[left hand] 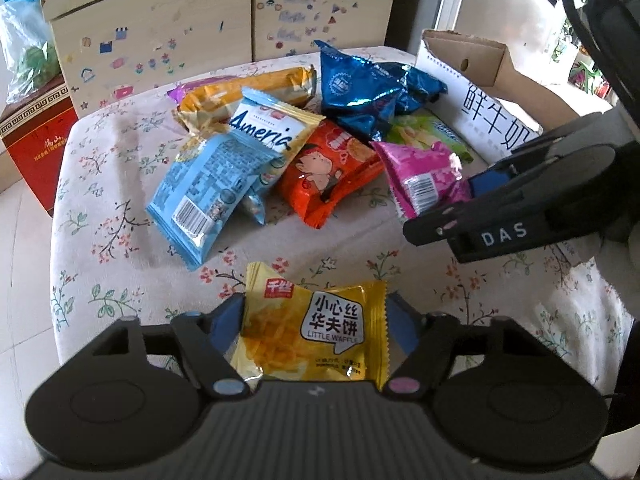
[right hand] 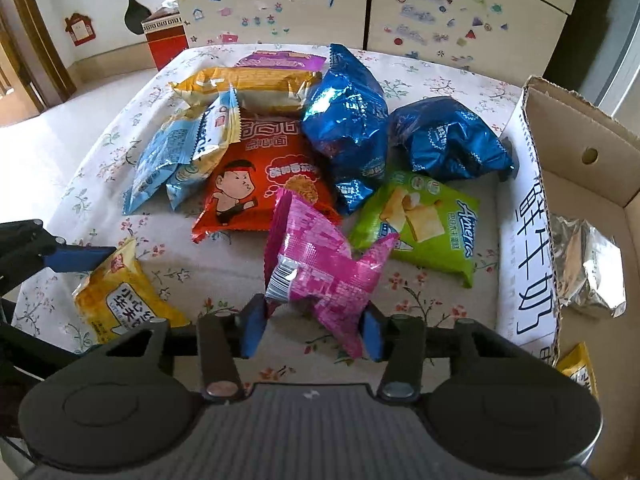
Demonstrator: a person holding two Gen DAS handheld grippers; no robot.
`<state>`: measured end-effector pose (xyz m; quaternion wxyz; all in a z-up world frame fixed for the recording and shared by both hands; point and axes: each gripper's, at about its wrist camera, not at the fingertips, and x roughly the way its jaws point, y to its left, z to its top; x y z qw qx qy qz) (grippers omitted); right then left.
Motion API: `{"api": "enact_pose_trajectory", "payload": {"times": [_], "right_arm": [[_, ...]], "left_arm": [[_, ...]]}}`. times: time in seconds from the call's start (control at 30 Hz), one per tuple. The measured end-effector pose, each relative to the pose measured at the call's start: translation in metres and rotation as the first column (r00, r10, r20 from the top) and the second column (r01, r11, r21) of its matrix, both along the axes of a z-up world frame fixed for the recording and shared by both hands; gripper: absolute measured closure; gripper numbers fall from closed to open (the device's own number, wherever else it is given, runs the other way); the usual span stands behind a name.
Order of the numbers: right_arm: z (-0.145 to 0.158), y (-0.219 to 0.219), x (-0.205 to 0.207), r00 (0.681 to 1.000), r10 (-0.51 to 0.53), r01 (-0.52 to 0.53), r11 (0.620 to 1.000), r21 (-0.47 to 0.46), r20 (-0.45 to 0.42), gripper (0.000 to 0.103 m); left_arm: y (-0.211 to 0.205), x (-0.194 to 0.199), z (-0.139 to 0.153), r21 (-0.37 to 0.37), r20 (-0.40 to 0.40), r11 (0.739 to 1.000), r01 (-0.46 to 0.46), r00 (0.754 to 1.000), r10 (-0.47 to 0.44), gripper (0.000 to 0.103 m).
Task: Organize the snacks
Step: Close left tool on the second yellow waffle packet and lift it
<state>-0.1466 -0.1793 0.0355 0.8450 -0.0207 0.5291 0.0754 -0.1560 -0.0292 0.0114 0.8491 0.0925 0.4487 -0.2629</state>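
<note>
**Two snack packets gripped at once over the floral bench**

The yellow waffle packet [left hand: 316, 332] sits between the blue pads of the left hand-held gripper [left hand: 316, 330], whose fingers press against both of its side edges; it lies low over the floral-covered bench [left hand: 120, 240]. The pink packet [right hand: 320, 268] is pinched in the right hand-held gripper [right hand: 314, 330], its crumpled lower end squeezed between the pads while the rest stands tilted above them. No earlier picture shows the jaws in motion, so only the grips themselves can be told.

Beyond the right hand-held gripper, just behind the pink packet, lies the orange packet [right hand: 260, 188] with a cartoon boy on it. Ahead and to its right rests the green packet [right hand: 424, 224], and farther on are two blue foil bags [right hand: 348, 128], one close to the cardboard box [right hand: 576, 128]. Ahead and to the left lie the light-blue packets [right hand: 180, 156], leaning on a long golden-yellow packet [right hand: 248, 88], with a purple packet [right hand: 280, 59] at the far edge.

The cardboard box stands open at the right of the right hand-held gripper, touching the bench's edge; a silver foil packet [right hand: 592, 268] lies inside it. A cabinet covered in stickers [right hand: 360, 4] stands behind the bench.
</note>
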Motion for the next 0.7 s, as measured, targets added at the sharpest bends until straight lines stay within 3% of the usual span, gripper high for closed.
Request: {"api": "enact_pose_trajectory", "payload": {"times": [0.1, 0.27, 0.3, 0.4, 0.47, 0.6, 0.7], "right_arm": [[0.001, 0.001, -0.002, 1.0, -0.015, 0.015, 1.0, 0.022, 0.001, 0.053], [0.005, -0.008, -0.005, 0.999, -0.046, 0.045, 0.997, 0.056, 0.006, 0.059], [0.006, -0.009, -0.005, 0.999, -0.052, 0.052, 0.997, 0.064, 0.007, 0.059], [0.007, -0.01, -0.006, 0.999, -0.053, 0.052, 0.996, 0.068, 0.008, 0.059], [0.005, -0.008, -0.006, 0.999, -0.051, 0.051, 0.997, 0.063, 0.002, 0.059], [0.005, -0.01, -0.007, 0.998, -0.065, 0.065, 0.995, 0.076, -0.008, 0.059], [0.004, -0.011, -0.004, 0.997, -0.073, 0.075, 0.993, 0.094, -0.022, 0.059]], "left_arm": [[0.004, 0.0, 0.003, -0.023, 0.001, 1.0, -0.008, 1.0, 0.008, 0.042], [0.008, -0.001, 0.005, -0.036, 0.004, 0.999, -0.024, 1.0, 0.024, 0.046], [0.009, -0.001, 0.006, -0.04, 0.009, 0.999, -0.026, 1.0, 0.026, 0.057], [0.01, -0.001, 0.008, -0.049, 0.012, 0.999, -0.024, 1.0, 0.025, 0.06], [0.01, -0.001, 0.007, -0.049, 0.006, 0.999, -0.018, 1.0, 0.019, 0.057], [0.017, -0.002, 0.009, -0.077, -0.011, 0.996, -0.041, 0.999, 0.04, 0.032], [0.025, -0.004, 0.017, -0.111, 0.004, 0.992, -0.06, 0.998, 0.061, 0.029]]}}
